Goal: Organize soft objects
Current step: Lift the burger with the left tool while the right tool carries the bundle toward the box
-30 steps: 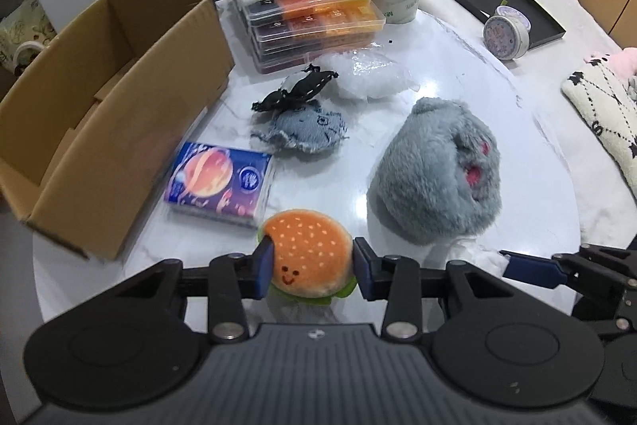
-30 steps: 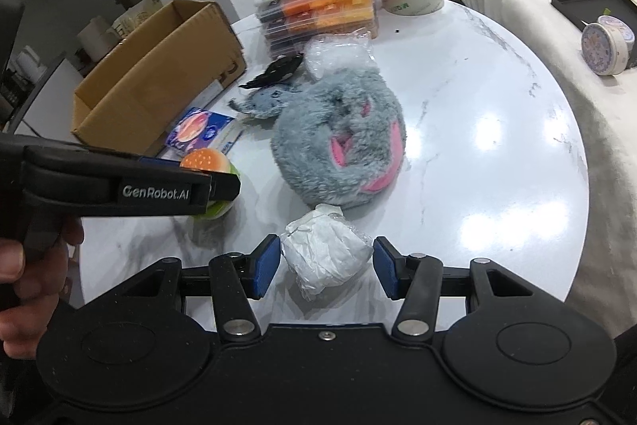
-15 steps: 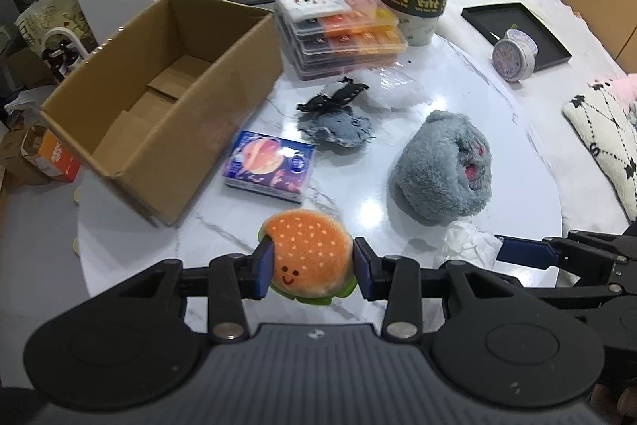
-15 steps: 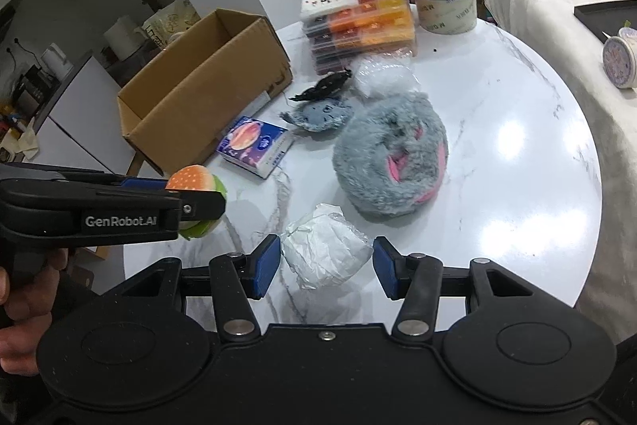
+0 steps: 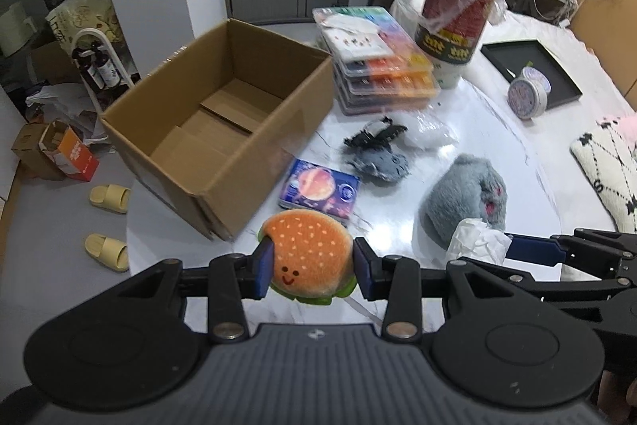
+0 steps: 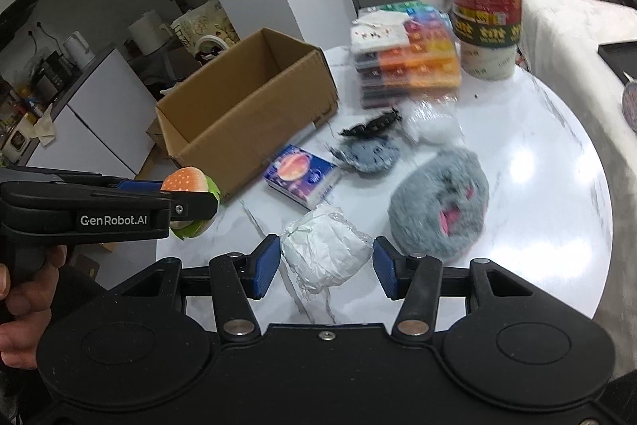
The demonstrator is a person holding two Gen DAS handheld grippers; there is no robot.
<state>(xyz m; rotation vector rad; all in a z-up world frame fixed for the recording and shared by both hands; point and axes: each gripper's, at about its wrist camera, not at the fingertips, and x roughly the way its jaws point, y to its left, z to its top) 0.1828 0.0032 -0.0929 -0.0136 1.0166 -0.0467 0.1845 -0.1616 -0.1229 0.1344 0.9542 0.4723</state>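
Observation:
My left gripper [image 5: 312, 271] is shut on an orange plush burger [image 5: 308, 255], held in the air above the table's near edge; it also shows in the right wrist view [image 6: 189, 186]. My right gripper [image 6: 325, 269] is shut on a crumpled white packet [image 6: 324, 251], also lifted; the packet shows in the left wrist view [image 5: 475, 239]. An open, empty cardboard box [image 5: 223, 118] stands on the table's left side. A grey furry plush [image 5: 466, 200], a blue-grey fabric piece [image 5: 378, 162], a black hair clip [image 5: 376, 136] and a tissue pack [image 5: 320, 188] lie on the white marble table [image 6: 529, 154].
A stack of colourful plastic cases [image 5: 378, 62] and a tall wrapped red tub [image 5: 454, 22] stand at the back. A black tray [image 5: 533, 66] with a round tin [image 5: 527, 96] is at the far right. Slippers [image 5: 107, 245] and a small box lie on the floor left.
Both grippers have risen and pulled back from the table, carrying the burger and the white packet. The box and more floor have come into view.

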